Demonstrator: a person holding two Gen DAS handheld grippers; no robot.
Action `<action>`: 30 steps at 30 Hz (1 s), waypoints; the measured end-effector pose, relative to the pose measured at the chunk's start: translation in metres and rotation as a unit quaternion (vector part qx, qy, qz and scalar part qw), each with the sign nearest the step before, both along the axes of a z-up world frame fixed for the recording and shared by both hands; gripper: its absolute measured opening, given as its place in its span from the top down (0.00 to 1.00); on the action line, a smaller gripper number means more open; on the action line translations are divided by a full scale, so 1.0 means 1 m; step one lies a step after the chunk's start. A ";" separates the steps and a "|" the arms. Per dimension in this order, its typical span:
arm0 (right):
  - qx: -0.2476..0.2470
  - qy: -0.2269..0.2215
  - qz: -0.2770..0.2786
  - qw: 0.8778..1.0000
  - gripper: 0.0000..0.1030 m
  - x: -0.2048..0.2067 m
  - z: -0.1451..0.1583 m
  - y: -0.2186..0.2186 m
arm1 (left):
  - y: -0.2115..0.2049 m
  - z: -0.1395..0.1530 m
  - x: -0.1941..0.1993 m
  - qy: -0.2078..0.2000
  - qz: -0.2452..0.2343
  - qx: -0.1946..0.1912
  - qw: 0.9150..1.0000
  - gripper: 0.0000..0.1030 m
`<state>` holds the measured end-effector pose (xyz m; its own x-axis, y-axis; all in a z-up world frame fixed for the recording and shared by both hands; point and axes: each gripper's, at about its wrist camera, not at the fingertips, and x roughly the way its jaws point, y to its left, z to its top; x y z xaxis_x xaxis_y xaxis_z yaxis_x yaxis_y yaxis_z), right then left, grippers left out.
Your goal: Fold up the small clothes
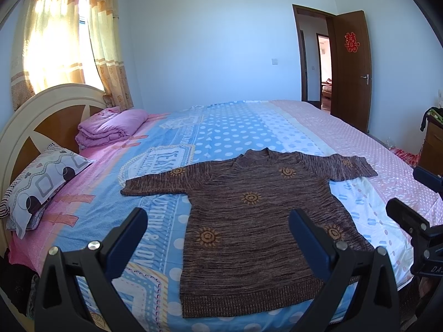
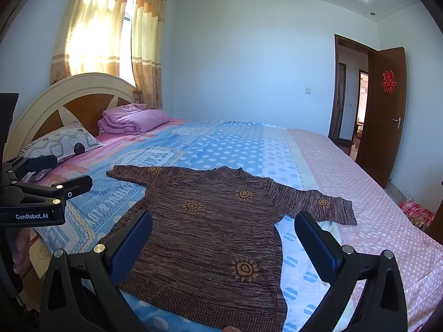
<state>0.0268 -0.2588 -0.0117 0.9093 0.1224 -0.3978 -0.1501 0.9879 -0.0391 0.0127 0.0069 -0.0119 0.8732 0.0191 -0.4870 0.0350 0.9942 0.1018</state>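
A brown knit sweater [image 1: 249,221] with orange sun motifs lies flat on the bed, sleeves spread out, hem towards me. It also shows in the right wrist view [image 2: 210,229]. My left gripper [image 1: 218,218] is open and empty, held above the sweater's lower left part. My right gripper [image 2: 224,221] is open and empty, held above the sweater's lower right part. The right gripper shows at the right edge of the left wrist view [image 1: 409,218]; the left gripper shows at the left edge of the right wrist view [image 2: 66,174].
The bed [image 1: 227,132] has a blue, pink and white patterned sheet. A folded pink quilt [image 1: 110,127] and a patterned pillow [image 1: 44,182] lie by the headboard [image 1: 30,127] on the left. A wooden door [image 1: 351,69] stands open at the far right. A cabinet [image 1: 432,144] stands at the right.
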 end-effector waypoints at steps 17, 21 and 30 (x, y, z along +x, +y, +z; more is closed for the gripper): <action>0.002 0.018 -0.004 1.000 0.01 0.015 -0.012 -0.007 | 0.001 -0.011 0.009 0.013 0.003 0.010 1.000 0.00; 0.000 0.024 -0.006 1.000 0.01 0.023 -0.018 -0.009 | 0.003 -0.020 0.017 0.024 0.002 0.012 1.000 0.00; 0.012 0.049 -0.032 0.998 0.01 0.060 -0.038 -0.039 | 0.003 -0.041 0.052 0.055 -0.016 0.017 0.998 0.00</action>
